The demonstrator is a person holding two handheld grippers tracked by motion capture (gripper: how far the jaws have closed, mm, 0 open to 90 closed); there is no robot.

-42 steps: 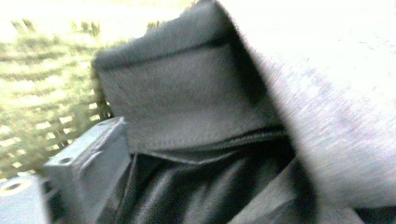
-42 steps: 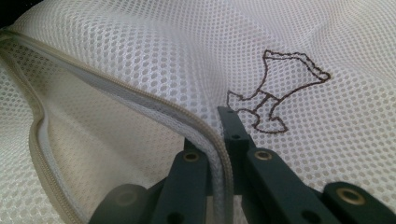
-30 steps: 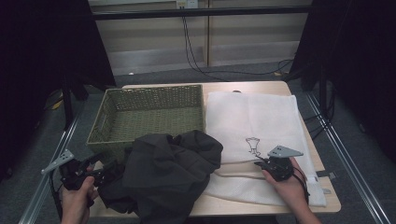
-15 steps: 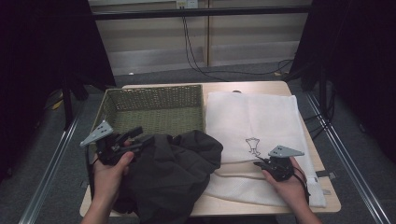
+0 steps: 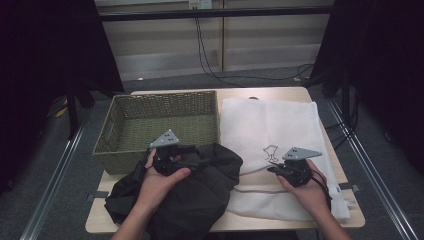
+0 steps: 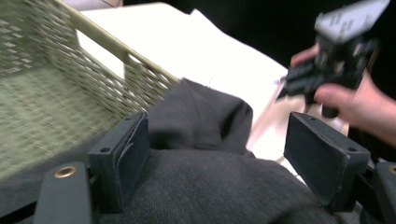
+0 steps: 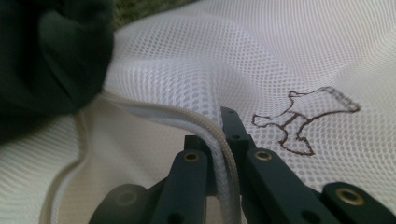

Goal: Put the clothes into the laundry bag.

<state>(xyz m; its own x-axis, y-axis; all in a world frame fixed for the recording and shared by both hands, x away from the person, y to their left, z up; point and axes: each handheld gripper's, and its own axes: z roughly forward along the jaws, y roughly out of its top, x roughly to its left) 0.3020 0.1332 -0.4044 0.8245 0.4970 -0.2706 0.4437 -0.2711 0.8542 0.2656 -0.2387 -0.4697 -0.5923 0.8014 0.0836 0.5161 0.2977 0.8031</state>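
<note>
A dark garment (image 5: 200, 200) lies crumpled on the table's front left, overlapping a white mesh laundry bag (image 5: 270, 125). My left gripper (image 5: 199, 160) hovers over the garment's top fold, just in front of the basket. Its jaws have just been opening and stand wide; in the left gripper view (image 6: 219, 154) the dark cloth (image 6: 201, 116) bulges between the pads without being pinched. My right gripper (image 5: 274, 170) is shut on the bag's zipper edge (image 7: 205, 126), lifting it slightly; the right gripper view (image 7: 212, 130) shows the mesh (image 7: 261, 56) with a small outlined figure printed on it.
A green wicker basket (image 5: 160, 107) stands at the table's back left, its near wall (image 6: 107, 42) close to my left jaws. Metal rails run along both sides of the table, and cables hang by the back wall.
The left hand swung from the table's front left corner rightwards and up over the dark garment, beside the basket. The right hand kept its grip on the bag's edge in about the same place.
</note>
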